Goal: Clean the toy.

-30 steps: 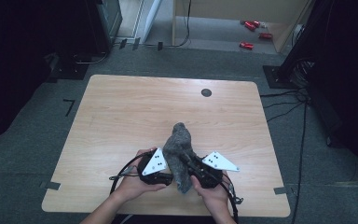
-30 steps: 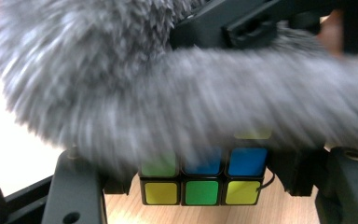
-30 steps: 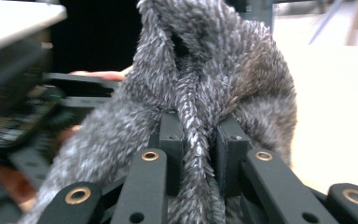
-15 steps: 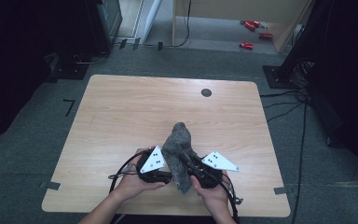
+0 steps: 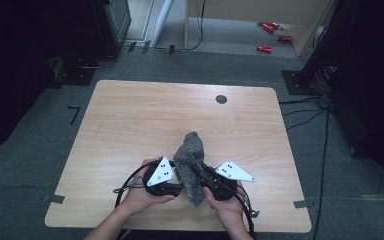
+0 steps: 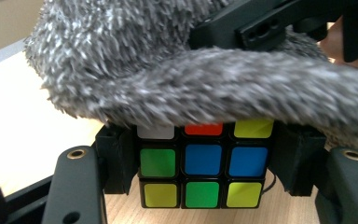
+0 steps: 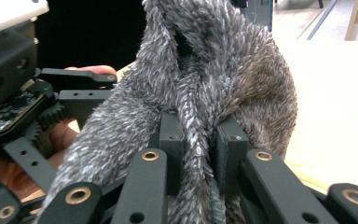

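Grey fuzzy cloth (image 5: pixel 190 162) draped over a colour cube (image 6: pixel 203 168) near the table's (image 5: pixel 130 125) front edge. Left gripper (image 6: pixel 200 172) clamped on the cube's sides; right gripper (image 7: pixel 198 140) pinching a cloth fold, probably above the cube.

We see a light wooden table (image 5: pixel 130 130) on grey carpet. A small dark round disc (image 5: pixel 221 99) lies on it, well beyond the right gripper (image 5: pixel 200 172) toward the far edge. A black cable (image 5: pixel 127 182) loops on the wood just beside the left gripper (image 5: pixel 177 172), on its outer side.
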